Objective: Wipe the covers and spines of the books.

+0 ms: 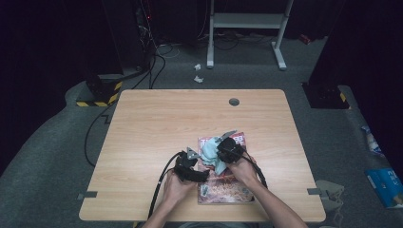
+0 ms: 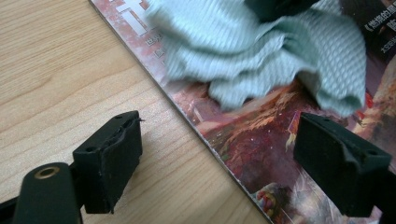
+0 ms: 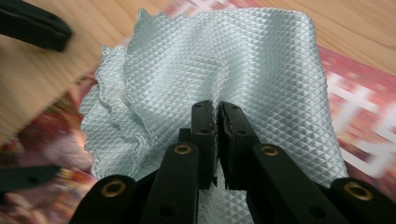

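Work in hand: wiping the magazine (image 1: 223, 183) cover with the cloth (image 1: 208, 153), as judged from the layout.
Cloth, location: bunched on the upper half of the magazine, which lies flat on the table (image 1: 152, 128) near the person's edge.
Right gripper (image 3: 217, 122): jaws pressed together on a fold of the cloth; the fabric spreads away from the tips toward 12 o'clock in the right gripper view.
Left gripper (image 2: 219, 163): jaws wide apart, holding nothing; one jaw sits over bare table, the other over the magazine, straddling its left edge.
Key relation: from the left gripper, the cloth lies at 1 o'clock, near but not touching.
Magazine axis: long side runs 12 to 6 o'clock in the high view.
Nearer hand: the right one already has the cloth; the left is placed to steady the magazine.
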Motion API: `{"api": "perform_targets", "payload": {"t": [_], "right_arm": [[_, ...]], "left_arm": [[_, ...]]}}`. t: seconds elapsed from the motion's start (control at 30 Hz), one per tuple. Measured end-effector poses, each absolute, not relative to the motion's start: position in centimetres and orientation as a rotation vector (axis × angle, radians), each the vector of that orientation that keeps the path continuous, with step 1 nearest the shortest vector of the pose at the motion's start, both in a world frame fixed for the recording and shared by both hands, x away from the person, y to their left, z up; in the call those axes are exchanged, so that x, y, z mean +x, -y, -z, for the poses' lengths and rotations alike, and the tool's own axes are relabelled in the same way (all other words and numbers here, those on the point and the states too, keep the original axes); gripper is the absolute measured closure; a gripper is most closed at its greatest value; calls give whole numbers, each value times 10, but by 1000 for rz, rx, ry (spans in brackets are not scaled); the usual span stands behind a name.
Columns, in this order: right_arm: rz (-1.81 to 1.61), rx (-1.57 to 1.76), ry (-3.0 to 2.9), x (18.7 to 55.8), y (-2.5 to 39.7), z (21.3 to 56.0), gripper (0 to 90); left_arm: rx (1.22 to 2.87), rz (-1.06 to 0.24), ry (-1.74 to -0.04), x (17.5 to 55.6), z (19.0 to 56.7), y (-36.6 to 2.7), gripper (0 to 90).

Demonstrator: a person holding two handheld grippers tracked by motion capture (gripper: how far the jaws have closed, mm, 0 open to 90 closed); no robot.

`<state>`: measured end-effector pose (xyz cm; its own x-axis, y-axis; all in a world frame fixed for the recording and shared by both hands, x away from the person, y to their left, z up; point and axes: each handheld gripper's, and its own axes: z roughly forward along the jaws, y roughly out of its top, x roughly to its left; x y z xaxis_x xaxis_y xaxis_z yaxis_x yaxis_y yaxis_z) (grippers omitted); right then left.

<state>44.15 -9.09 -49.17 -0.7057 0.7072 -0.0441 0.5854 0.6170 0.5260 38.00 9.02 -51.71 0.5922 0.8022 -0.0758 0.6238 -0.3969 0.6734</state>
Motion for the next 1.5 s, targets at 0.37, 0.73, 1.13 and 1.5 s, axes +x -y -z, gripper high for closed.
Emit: {"api": "perform_targets", "payload": {"t": [0.37, 0.73, 1.13, 1.5], "right_arm": [[-763, 888, -2702, 436, 43, 492, 844], [-717, 954, -2667, 438, 63, 491, 845], [-759, 918, -2671, 433, 56, 493, 846], [-693, 1144, -2508, 426, 154, 488, 844]], "left_arm": [[2168, -353, -1132, 384, 518, -91, 88], [2169, -352, -1136, 384, 518, -91, 82], [2175, -345, -1145, 384, 517, -90, 76], [2181, -340, -1144, 387, 516, -90, 81]]}}
